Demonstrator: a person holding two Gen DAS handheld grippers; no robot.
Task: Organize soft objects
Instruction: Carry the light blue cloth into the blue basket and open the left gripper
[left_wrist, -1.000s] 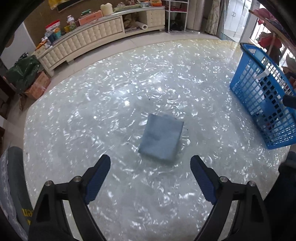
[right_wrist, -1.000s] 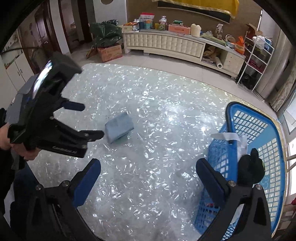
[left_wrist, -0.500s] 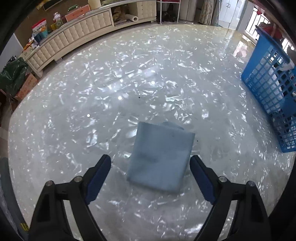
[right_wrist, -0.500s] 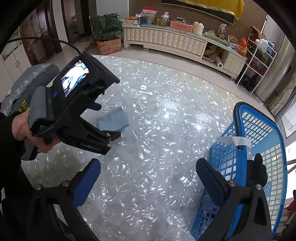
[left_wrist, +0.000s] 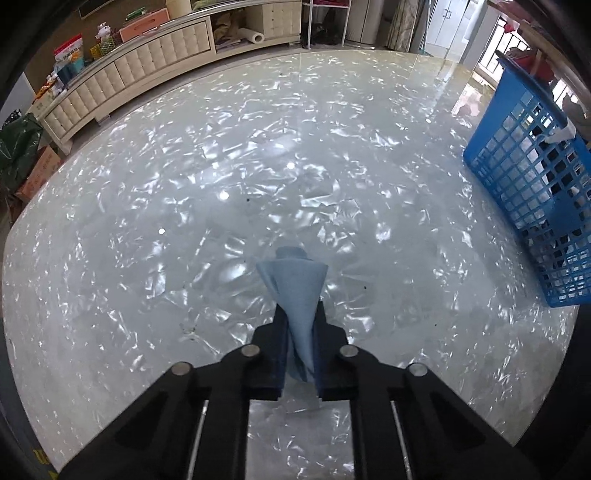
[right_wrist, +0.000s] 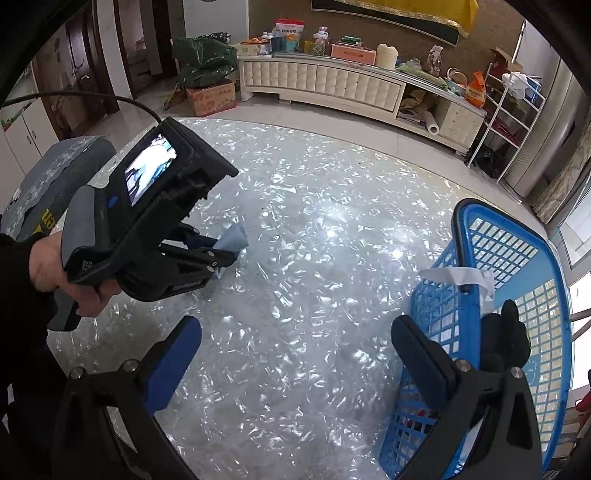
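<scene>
A folded light-blue cloth (left_wrist: 297, 295) is pinched between the jaws of my left gripper (left_wrist: 300, 321), bunched into a cone, its far end near the shiny table. The right wrist view shows the same cloth (right_wrist: 232, 238) sticking out of the left gripper (right_wrist: 218, 249) at the table's left side. My right gripper (right_wrist: 295, 354) is open and empty, held above the table's near side. A blue plastic basket (right_wrist: 517, 295) stands at the right, with dark items inside; it also shows in the left wrist view (left_wrist: 532, 177).
The table (left_wrist: 258, 166) has a glossy pearl-patterned top. A white strip (right_wrist: 458, 277) hangs on the basket's rim. A long white cabinet (right_wrist: 332, 81) with clutter runs along the far wall. A grey padded seat (right_wrist: 55, 173) sits at the left.
My left gripper moved down over the flat cloth and shut on it, bunching it up between the jaws. The right gripper stayed open and nearly still.
</scene>
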